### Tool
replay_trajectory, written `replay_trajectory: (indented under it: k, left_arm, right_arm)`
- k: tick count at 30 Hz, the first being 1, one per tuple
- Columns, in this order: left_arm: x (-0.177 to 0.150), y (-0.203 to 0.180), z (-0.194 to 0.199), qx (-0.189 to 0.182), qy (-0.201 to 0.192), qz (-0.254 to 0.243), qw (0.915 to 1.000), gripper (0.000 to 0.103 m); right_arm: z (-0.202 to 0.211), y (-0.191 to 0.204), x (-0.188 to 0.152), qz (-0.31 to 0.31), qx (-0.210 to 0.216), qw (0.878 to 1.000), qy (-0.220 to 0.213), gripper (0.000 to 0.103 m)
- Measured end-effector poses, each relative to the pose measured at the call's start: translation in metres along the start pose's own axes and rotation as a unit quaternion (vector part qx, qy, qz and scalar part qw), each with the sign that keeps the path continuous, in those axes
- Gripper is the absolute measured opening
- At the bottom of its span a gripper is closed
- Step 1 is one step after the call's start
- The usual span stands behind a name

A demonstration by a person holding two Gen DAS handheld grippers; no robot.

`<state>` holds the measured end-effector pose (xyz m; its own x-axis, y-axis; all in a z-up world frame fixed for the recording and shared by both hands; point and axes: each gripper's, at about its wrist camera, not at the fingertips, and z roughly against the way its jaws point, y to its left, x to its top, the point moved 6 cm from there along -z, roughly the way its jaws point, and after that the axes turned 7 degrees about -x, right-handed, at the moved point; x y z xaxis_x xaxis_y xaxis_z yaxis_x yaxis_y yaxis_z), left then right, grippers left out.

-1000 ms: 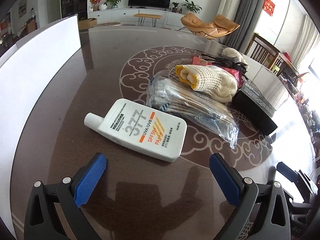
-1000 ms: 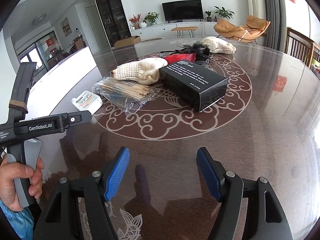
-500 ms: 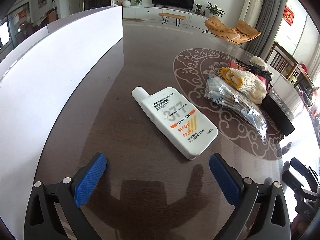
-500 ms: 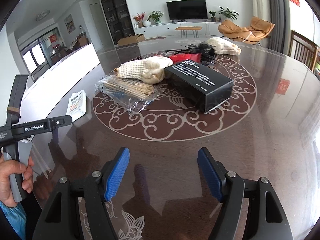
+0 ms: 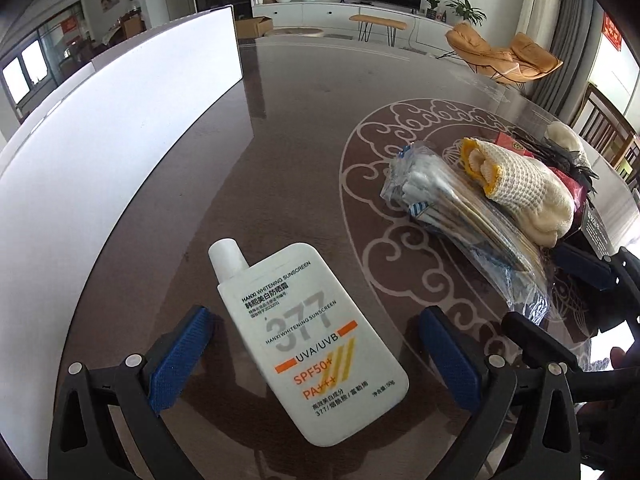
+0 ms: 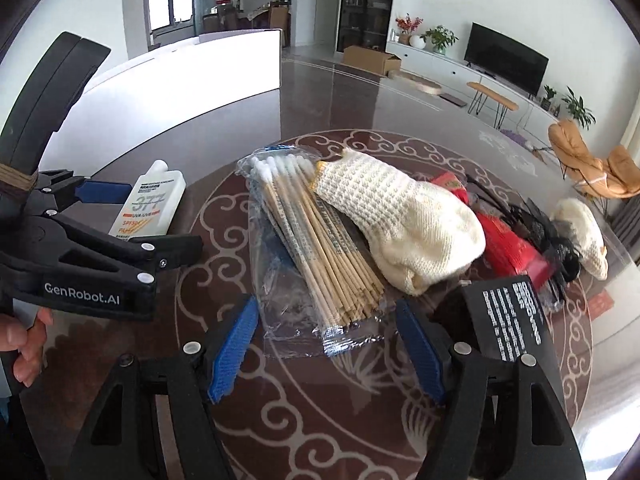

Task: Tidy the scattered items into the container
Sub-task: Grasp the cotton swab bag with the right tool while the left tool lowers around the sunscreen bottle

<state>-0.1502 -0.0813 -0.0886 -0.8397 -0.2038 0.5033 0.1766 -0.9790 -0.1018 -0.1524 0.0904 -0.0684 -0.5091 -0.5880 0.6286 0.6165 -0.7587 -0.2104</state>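
Our left gripper [image 5: 316, 354] is spread wide and holds nothing; the sunscreen bottle [image 5: 308, 336] lies flat on the table [image 5: 304, 128] between its pads, long axis running from cap at 11 o'clock to base at 5. Our right gripper [image 6: 328, 344], equally wide and empty, frames the near end of the cotton-swab packet [image 6: 308, 240] at 12 o'clock.

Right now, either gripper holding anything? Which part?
Nothing held. Left gripper is open, straddling the sunscreen bottle lower body without touching. Right gripper is open around the cotton swab bag near end.
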Motion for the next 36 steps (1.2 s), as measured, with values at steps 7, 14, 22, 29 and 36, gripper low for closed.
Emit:
replay_trajectory:
  k: [7,14,22,29,36]
  left_arm:
    - [0.015,0.014,-0.005,-0.007,0.006,-0.002,1.0000,0.103]
    - [0.012,0.014,-0.002,-0.035,-0.008,-0.054,0.9979,0.102]
    - [-0.039,-0.016,0.035,-0.144,-0.018,-0.165,0.9755,0.091]
    - [-0.036,-0.023,0.026,-0.087,-0.015,-0.128,0.9879,0.103]
    - [-0.009,-0.021,0.005,-0.029,-0.006,-0.047,0.9985,0.103]
  right_arm:
    - [-0.031,0.028,0.037,0.070,0.038,0.997,-0.021,0.073]
    - [-0.036,0.024,0.041,0.040,0.018,0.999,-0.002,0.030]
    - [0.057,0.020,-0.063,-0.058,-0.007,0.998,0.024,0.029]
    - [0.088,0.004,-0.112,-0.102,-0.070,0.992,0.030,0.065]
    - [0.070,-0.009,-0.099,-0.138,-0.038,0.989,0.038,0.070]
